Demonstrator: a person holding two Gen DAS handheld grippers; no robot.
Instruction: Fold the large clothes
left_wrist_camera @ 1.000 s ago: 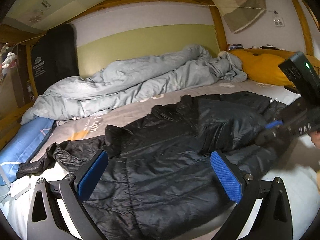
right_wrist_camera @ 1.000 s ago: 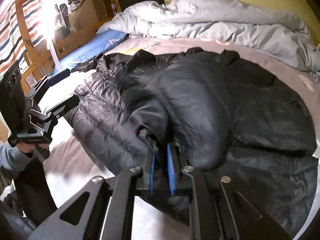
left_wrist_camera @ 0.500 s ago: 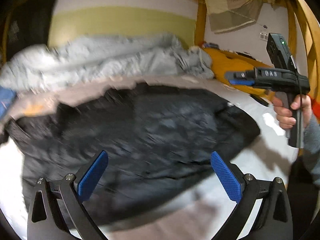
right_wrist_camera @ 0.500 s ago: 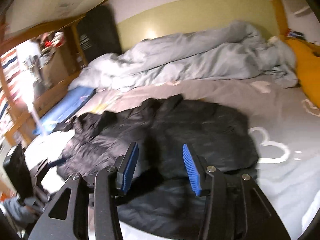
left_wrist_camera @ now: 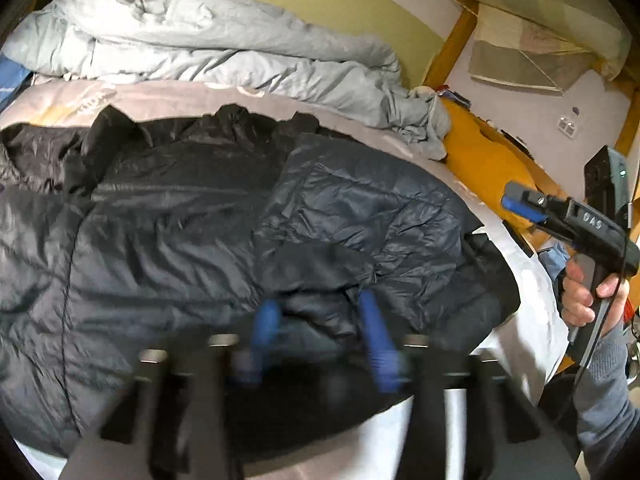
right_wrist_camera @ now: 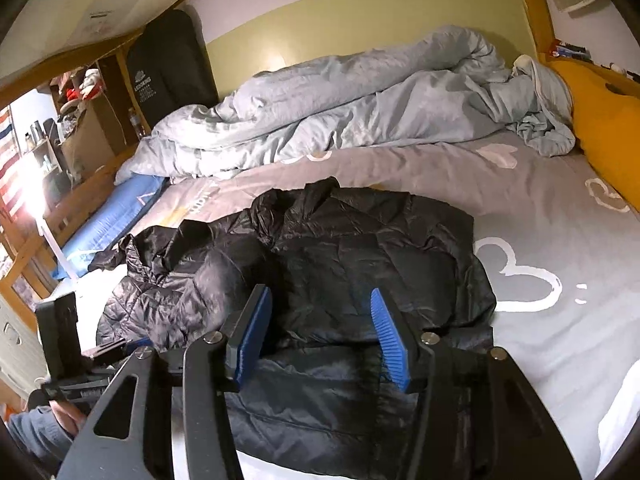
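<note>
Two claws work over one black puffer jacket (left_wrist_camera: 192,240) spread across the bed (left_wrist_camera: 532,320), its length running left to right.

Left wrist view: the left claw (left_wrist_camera: 320,332) is blurred, jaws closing around a ridge of the folded-over sleeve at the near hem; whether they pinch it yet I cannot tell.

Right wrist view: the right claw (right_wrist_camera: 320,332) hovers above the jacket (right_wrist_camera: 360,256), jaws opening, nothing between them. The left looks nearer the fabric.

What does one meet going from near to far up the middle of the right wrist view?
Right tongs → black puffer jacket → grey bedsheet → crumpled light blue duvet → green wall panel.
</note>
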